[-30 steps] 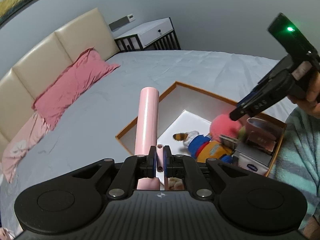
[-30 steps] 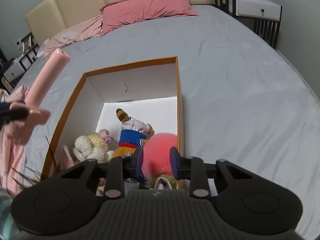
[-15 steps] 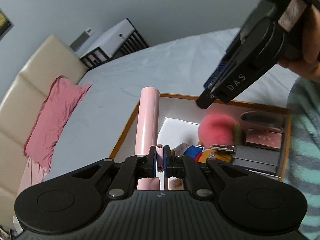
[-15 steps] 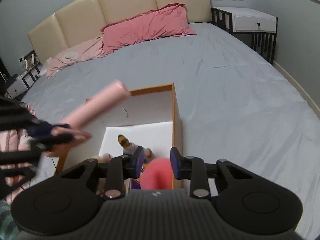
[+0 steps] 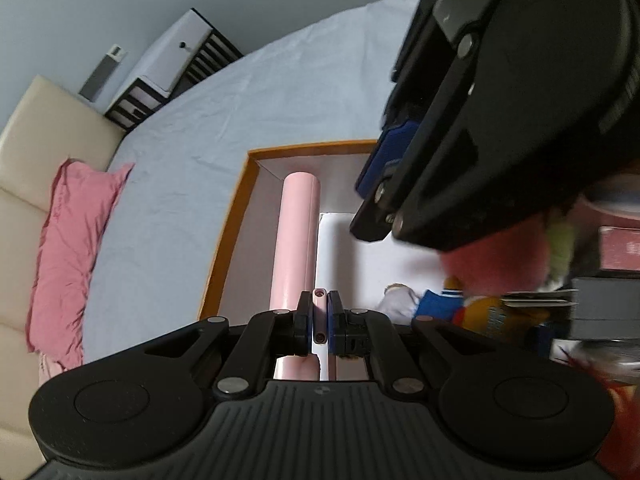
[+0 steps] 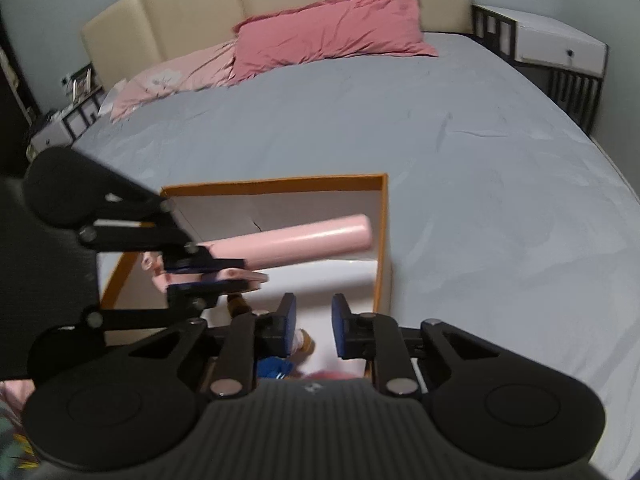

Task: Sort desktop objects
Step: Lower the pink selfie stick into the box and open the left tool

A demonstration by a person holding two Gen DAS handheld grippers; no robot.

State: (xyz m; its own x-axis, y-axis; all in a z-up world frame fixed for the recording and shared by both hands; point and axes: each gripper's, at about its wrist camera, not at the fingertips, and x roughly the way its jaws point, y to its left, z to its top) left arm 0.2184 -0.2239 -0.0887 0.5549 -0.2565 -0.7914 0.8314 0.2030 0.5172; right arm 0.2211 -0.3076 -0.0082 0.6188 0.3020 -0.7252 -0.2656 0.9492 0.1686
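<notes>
My left claw (image 5: 319,320) is clenched on a thin pink tab at the near end of the pink tube (image 5: 296,236); the tube runs away from me up the middle of the left view, over the left side of the orange-rimmed box (image 5: 230,220). Whether it touches the box floor I cannot tell. In the right view the same tube (image 6: 296,240) lies across the frame's centre, blurred, its free end close to the box's right wall (image 6: 382,240).

My right claw (image 6: 313,326) has just been closing, yet its jaws stand apart with nothing between them — released, above the box's near part. In the left view it (image 5: 374,236) fills the upper right as a big dark mass and hides much of the box.

Under it, at the right edge of the left view, I make out a fuzzy pink ball (image 5: 500,260), a plush figure (image 5: 460,312) in blue and orange, and some dark flat cases (image 5: 600,312) — all smeared and partly covered. The box rests on a grey bed (image 6: 460,140); a pink pillow (image 6: 332,28) sits at the top of the right view.
</notes>
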